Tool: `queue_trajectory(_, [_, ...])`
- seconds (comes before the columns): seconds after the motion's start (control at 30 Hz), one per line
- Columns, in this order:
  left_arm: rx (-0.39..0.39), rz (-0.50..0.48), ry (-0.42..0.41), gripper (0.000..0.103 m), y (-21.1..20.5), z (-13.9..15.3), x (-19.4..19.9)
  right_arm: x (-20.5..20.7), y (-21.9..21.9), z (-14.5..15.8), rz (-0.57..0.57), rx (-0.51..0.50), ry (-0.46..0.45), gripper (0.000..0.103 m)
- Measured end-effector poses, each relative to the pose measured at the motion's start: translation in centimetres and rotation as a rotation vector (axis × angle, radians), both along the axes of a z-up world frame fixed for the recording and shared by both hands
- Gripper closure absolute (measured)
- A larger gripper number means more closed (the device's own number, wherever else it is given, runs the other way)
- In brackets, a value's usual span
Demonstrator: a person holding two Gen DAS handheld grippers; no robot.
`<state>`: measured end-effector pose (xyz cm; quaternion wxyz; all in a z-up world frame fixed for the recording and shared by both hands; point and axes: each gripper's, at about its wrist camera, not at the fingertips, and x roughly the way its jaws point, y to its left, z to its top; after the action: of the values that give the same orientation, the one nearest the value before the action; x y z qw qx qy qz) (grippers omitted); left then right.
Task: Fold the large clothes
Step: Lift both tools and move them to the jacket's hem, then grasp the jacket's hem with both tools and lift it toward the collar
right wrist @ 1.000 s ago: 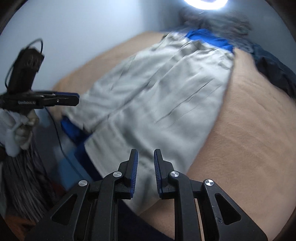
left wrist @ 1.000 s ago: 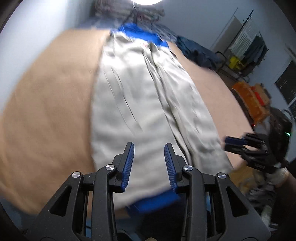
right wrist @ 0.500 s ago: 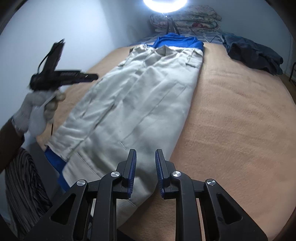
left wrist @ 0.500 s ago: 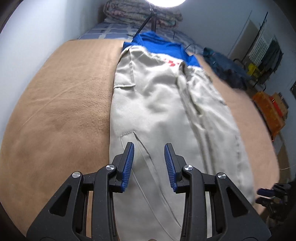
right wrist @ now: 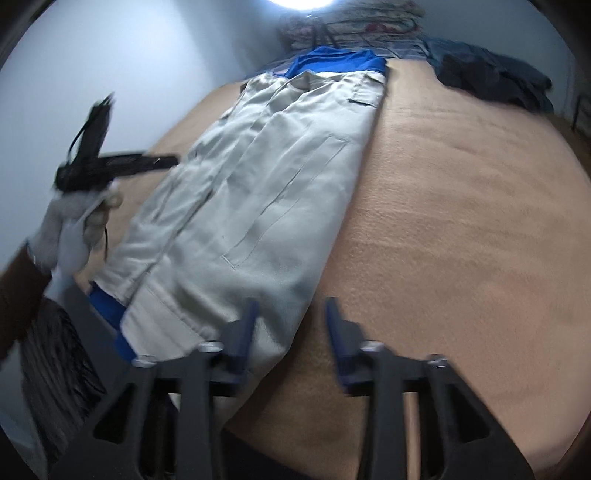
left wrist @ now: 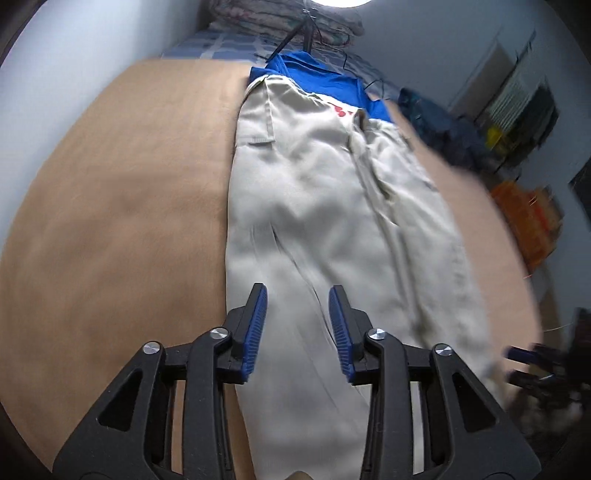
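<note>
Beige trousers (left wrist: 325,221) lie lengthwise on a tan blanket (left wrist: 129,203), waist at the far end. A blue garment (left wrist: 325,81) shows under them at the waist and also by the hems (right wrist: 107,306). My left gripper (left wrist: 297,295) hovers over the left trouser leg, its jaws opening with nothing between them. My right gripper (right wrist: 291,306) hangs above the right edge of the trousers (right wrist: 258,184) near the hem, jaws opening and empty. In the right wrist view, a gloved hand (right wrist: 70,221) holds the left gripper (right wrist: 170,161).
Dark clothes (right wrist: 495,81) are piled at the far right of the bed. Folded quilts (left wrist: 280,22) and a lamp tripod (left wrist: 295,33) stand at the head. A wall runs along the left. An orange crate (left wrist: 528,221) and a clothes rack (left wrist: 524,107) stand beyond the right side.
The right gripper's jaws went from nearly shut to wide apart. The left jaws widened a little, and that gripper moved from the hem end inward over the left trouser leg.
</note>
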<state>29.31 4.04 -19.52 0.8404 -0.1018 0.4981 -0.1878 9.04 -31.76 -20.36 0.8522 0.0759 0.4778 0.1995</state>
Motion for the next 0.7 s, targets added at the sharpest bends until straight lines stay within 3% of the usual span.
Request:
queue_trajectory(0.03, [-0.051,0.003,0.024,0.051,1.0,0.3,-1.3,-0.1,-0.3,0.0,0.0,0.029,0.012,0.052])
queue_trajectory(0.07, [-0.097,0.006,0.052,0.049,2.0,0.5,-2.8,-0.2,-0.6,0.0,0.0,0.059,0.028,0.052])
queue_trajectory(0.2, [-0.181,0.025,0.151,0.049,4.3,-0.2,-6.6,0.0,-1.2,-1.3,0.005,0.177,0.115,0.052])
queue_trajectory(0.47, [-0.371,0.086,0.365,0.049,5.8,-5.2,-10.9,0.0,-1.8,-4.7,-0.05,0.371,0.232,0.051])
queue_trajectory(0.7, [-0.427,0.075,0.385,0.049,4.2,-6.5,-11.3,0.2,-1.1,-5.9,-0.002,0.525,0.278,0.051])
